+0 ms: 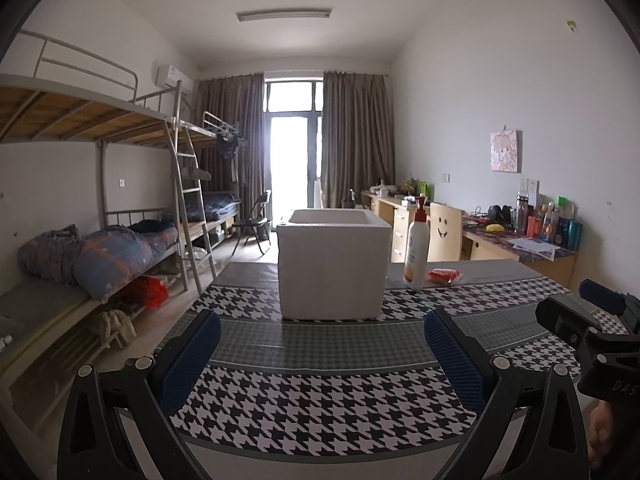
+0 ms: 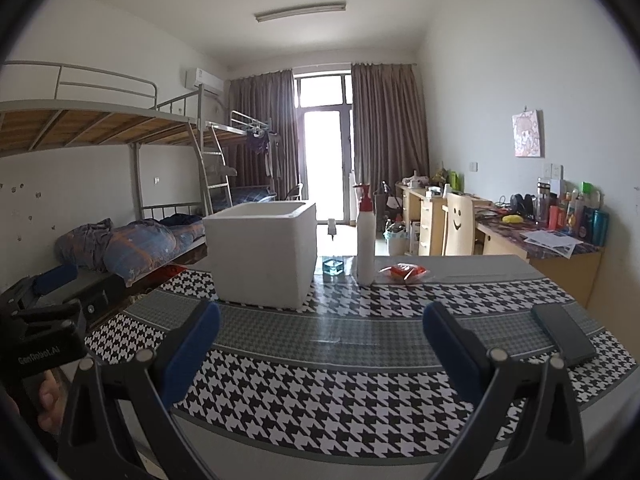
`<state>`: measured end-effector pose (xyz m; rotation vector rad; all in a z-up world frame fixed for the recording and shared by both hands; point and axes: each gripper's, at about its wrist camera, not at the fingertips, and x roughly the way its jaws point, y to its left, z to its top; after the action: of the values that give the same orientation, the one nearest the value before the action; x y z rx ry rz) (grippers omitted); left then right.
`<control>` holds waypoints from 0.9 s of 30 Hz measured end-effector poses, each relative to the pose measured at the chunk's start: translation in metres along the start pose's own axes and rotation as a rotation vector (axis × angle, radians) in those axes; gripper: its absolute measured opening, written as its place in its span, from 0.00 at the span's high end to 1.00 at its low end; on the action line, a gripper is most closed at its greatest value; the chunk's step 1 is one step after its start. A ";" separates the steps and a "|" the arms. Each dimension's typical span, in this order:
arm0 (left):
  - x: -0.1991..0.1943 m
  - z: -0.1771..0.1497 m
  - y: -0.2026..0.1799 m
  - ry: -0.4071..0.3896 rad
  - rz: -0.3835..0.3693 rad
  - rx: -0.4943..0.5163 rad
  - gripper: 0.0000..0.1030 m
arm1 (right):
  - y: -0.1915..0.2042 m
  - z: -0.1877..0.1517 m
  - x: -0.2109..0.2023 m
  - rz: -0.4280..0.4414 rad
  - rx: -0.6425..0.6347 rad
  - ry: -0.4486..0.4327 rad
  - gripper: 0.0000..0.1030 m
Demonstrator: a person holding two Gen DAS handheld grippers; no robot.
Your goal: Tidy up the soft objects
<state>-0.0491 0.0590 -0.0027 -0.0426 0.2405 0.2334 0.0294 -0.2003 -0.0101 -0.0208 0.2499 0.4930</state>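
Note:
A white foam box [image 1: 334, 264] [image 2: 260, 252] stands open-topped on the table with the houndstooth cloth [image 1: 320, 400] [image 2: 340, 392]. To its right are a white pump bottle [image 1: 416, 248] [image 2: 366, 240] and a red-orange packet in clear wrap [image 1: 443, 276] [image 2: 404, 272]. My left gripper [image 1: 324, 344] is open and empty, low over the near cloth and facing the box. My right gripper [image 2: 320, 336] is open and empty too, short of the bottle and packet. Each gripper shows at the edge of the other's view: right gripper [image 1: 592, 320], left gripper [image 2: 48, 312].
A black phone [image 2: 562, 334] lies on the cloth at the right. A small blue-tinted glass bottle [image 2: 333, 266] stands between box and pump bottle. Bunk beds [image 1: 100, 248] line the left wall; desks and a chair [image 1: 442, 236] line the right wall.

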 end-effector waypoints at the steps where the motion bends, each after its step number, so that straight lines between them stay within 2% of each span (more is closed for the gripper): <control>1: 0.000 0.000 0.000 0.001 0.001 0.001 0.01 | 0.000 0.000 0.000 0.001 0.001 0.000 0.01; 27: 0.003 -0.007 0.000 0.023 -0.001 0.007 0.01 | -0.001 -0.004 0.001 -0.004 0.003 0.015 0.01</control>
<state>-0.0480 0.0589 -0.0102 -0.0380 0.2641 0.2313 0.0296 -0.2014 -0.0140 -0.0224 0.2655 0.4888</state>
